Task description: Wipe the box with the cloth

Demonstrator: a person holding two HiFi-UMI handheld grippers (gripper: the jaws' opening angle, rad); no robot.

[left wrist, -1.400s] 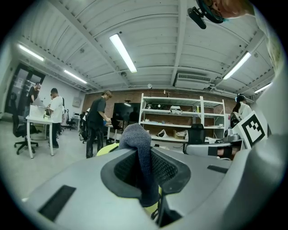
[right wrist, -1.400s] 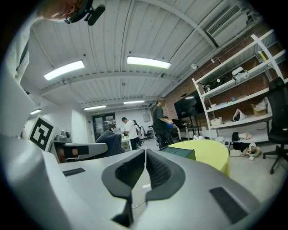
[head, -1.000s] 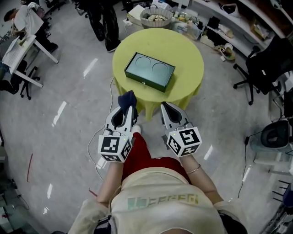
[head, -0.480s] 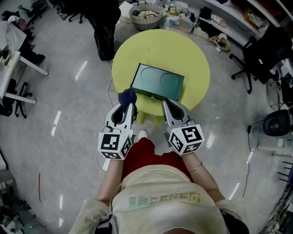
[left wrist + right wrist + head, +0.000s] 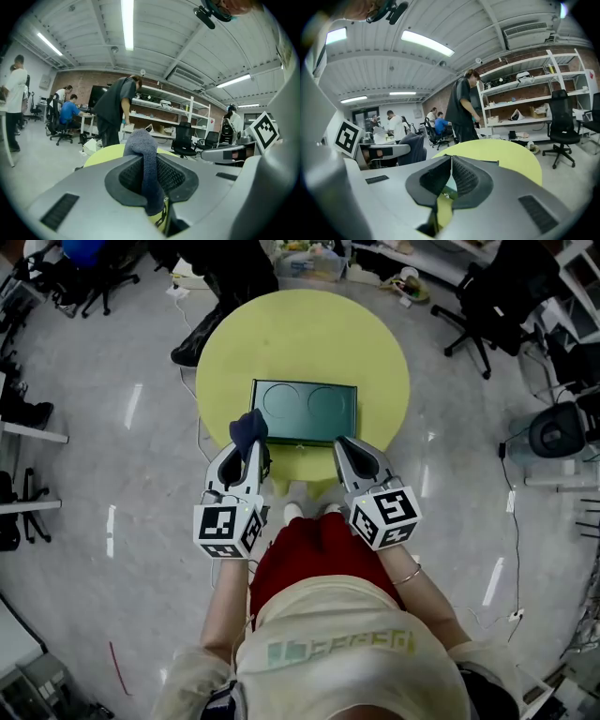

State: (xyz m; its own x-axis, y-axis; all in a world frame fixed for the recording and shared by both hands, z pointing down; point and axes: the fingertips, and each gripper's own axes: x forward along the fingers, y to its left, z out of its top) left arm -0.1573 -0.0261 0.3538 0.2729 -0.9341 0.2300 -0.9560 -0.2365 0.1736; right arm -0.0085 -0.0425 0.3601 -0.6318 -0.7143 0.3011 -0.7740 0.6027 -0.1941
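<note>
A flat dark green box [image 5: 305,411] with two round marks on its lid lies on the round yellow table [image 5: 309,334]. My left gripper [image 5: 249,448] is shut on a dark blue cloth [image 5: 248,429] [image 5: 143,159], which sticks up past the jaw tips just at the box's near left corner. My right gripper [image 5: 343,447] [image 5: 450,159] hangs over the table's near edge, just short of the box's near right side, jaws shut with nothing between them.
A person in dark clothes [image 5: 115,110] stands beyond the table. Black office chairs [image 5: 492,296] sit at the far right, a basket of items [image 5: 305,254] on the floor behind the table, shelving [image 5: 525,101] along the back wall. My legs are close under the table's near edge.
I have stepped closer to the table: both grippers moved forward from short of the table to the box's near edge. The cloth stays held in the left gripper.
</note>
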